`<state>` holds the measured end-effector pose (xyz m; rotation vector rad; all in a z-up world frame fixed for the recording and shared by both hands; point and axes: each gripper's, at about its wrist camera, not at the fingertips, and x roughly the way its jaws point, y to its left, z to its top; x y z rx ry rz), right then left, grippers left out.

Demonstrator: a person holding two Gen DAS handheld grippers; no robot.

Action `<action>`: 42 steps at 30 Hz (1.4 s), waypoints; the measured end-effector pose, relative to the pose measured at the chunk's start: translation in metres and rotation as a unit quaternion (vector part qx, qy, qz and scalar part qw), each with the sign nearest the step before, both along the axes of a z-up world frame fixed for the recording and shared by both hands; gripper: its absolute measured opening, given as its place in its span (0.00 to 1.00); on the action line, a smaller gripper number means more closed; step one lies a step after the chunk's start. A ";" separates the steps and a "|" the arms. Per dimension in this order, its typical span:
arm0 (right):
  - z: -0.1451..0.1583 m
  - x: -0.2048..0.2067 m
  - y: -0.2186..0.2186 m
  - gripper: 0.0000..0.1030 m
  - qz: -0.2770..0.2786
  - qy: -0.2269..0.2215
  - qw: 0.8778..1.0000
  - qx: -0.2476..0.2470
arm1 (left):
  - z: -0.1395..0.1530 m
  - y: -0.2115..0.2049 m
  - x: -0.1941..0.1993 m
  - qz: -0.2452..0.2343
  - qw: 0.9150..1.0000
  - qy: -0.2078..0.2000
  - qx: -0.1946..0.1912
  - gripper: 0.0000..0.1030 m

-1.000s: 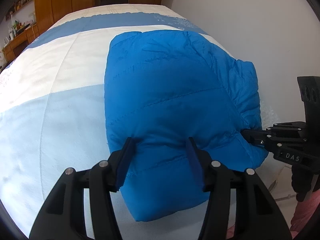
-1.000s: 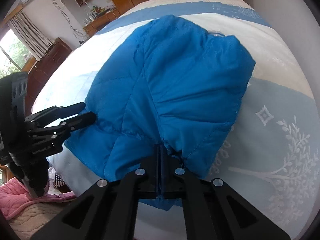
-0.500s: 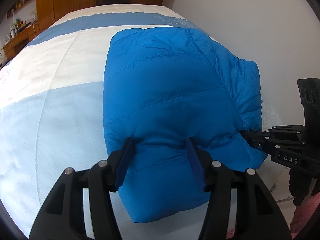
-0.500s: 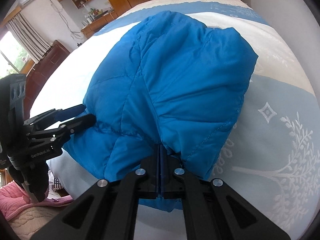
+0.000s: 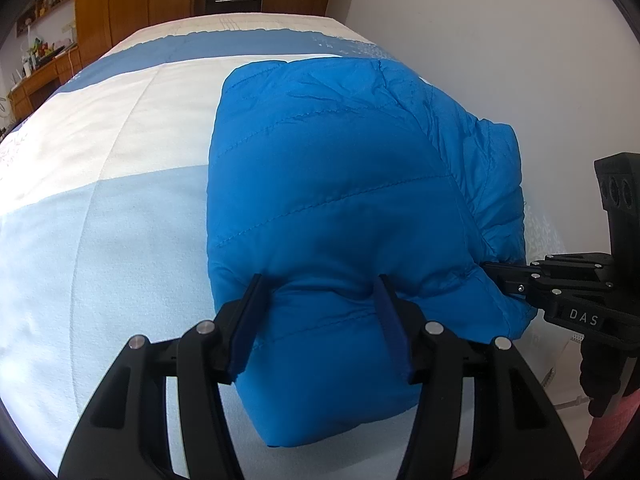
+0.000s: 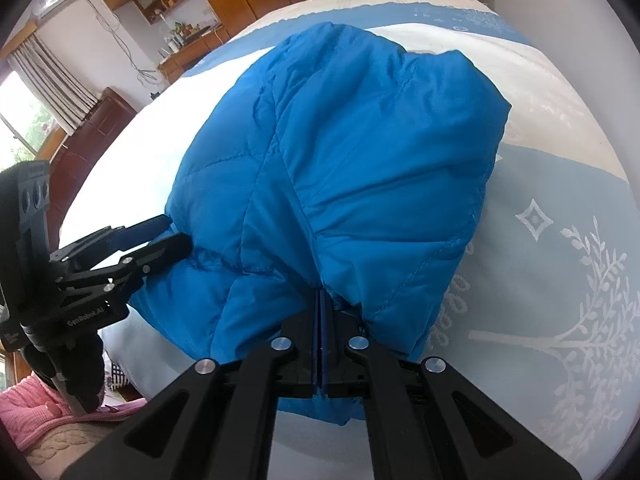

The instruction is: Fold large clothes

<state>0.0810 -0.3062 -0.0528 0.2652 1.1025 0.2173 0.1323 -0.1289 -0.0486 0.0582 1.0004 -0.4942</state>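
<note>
A bright blue quilted puffer jacket (image 5: 340, 184) lies folded on the bed, its near edge lifted; it also shows in the right wrist view (image 6: 352, 168). My left gripper (image 5: 320, 284) has its jaws spread wide, with the jacket's thick near edge bulging between the pads; whether they press it is unclear. It shows at the left of the right wrist view (image 6: 168, 232). My right gripper (image 6: 321, 300) is shut on the jacket's near right corner, its fingertips buried in fabric. It shows at the right of the left wrist view (image 5: 492, 272).
The bed (image 5: 100, 208) has a white and light-blue patterned cover (image 6: 560, 280). A white wall (image 5: 500, 32) runs along its right side. Wooden cabinets (image 5: 120, 8) and a cluttered desk stand beyond. Pink fabric (image 6: 36, 412) lies below the bed's near edge.
Both grippers have pulled the jacket's near edge up and toward me, so the jacket bunches and looms larger. The grips have not changed.
</note>
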 end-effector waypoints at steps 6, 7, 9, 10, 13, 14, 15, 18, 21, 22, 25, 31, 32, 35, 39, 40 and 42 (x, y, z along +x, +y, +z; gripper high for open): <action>0.013 -0.006 -0.005 0.06 0.003 -0.018 1.000 0.019 | 0.011 0.005 -0.001 -0.007 1.000 -0.012 -0.003 0.64; 0.017 -0.008 -0.006 0.14 0.007 -0.025 0.999 0.028 | 0.013 0.007 -0.001 -0.007 1.000 -0.012 -0.006 0.70; 0.025 -0.012 -0.008 0.25 0.009 -0.035 0.998 0.042 | 0.017 0.013 0.000 -0.008 1.000 -0.007 -0.018 0.72; 0.030 -0.015 -0.008 0.30 0.009 -0.042 0.998 0.045 | 0.020 0.015 0.000 -0.008 1.000 -0.008 -0.021 0.73; 0.046 -0.022 -0.009 0.43 0.009 -0.069 0.997 0.045 | 0.028 0.023 0.002 -0.011 1.000 -0.017 -0.023 0.77; 0.051 -0.025 -0.009 0.48 0.008 -0.077 0.996 0.042 | 0.031 0.026 0.003 -0.014 0.999 -0.017 -0.024 0.77; 0.057 -0.026 -0.009 0.52 0.002 -0.084 0.996 0.033 | 0.033 0.028 0.004 -0.014 0.999 -0.017 -0.026 0.78; 0.072 -0.032 -0.016 0.71 -0.027 -0.111 0.993 -0.003 | 0.038 0.035 0.007 -0.018 0.999 -0.018 -0.031 0.80; 0.074 -0.031 -0.029 0.77 -0.042 -0.113 0.992 0.023 | 0.040 0.041 0.008 -0.020 0.999 -0.020 -0.034 0.82; 0.072 -0.029 -0.035 0.78 -0.046 -0.110 0.992 0.038 | 0.040 0.042 0.008 -0.020 0.999 -0.020 -0.035 0.83; 0.062 -0.023 -0.047 0.81 -0.057 -0.097 0.991 0.073 | 0.037 0.045 0.015 -0.026 0.999 -0.007 -0.045 0.84; 0.035 -0.007 -0.068 0.86 -0.073 -0.068 0.986 0.131 | 0.013 0.051 0.044 -0.062 0.986 0.086 -0.129 0.87; 0.030 -0.004 -0.071 0.87 -0.072 -0.062 0.985 0.146 | 0.007 0.053 0.052 -0.061 0.983 0.105 -0.140 0.87; 0.016 0.003 -0.078 0.91 -0.064 -0.051 0.978 0.190 | -0.007 0.054 0.068 -0.059 0.978 0.130 -0.151 0.87; -0.004 0.011 -0.082 0.94 -0.073 -0.033 0.974 0.212 | -0.022 0.048 0.080 -0.085 0.967 0.165 -0.175 0.87; -0.011 0.013 -0.083 0.94 -0.077 -0.023 0.974 0.214 | -0.026 0.046 0.083 -0.089 0.964 0.173 -0.181 0.89; -0.022 0.017 -0.085 0.95 -0.078 -0.013 0.973 0.218 | -0.032 0.040 0.087 -0.094 0.960 0.183 -0.187 0.91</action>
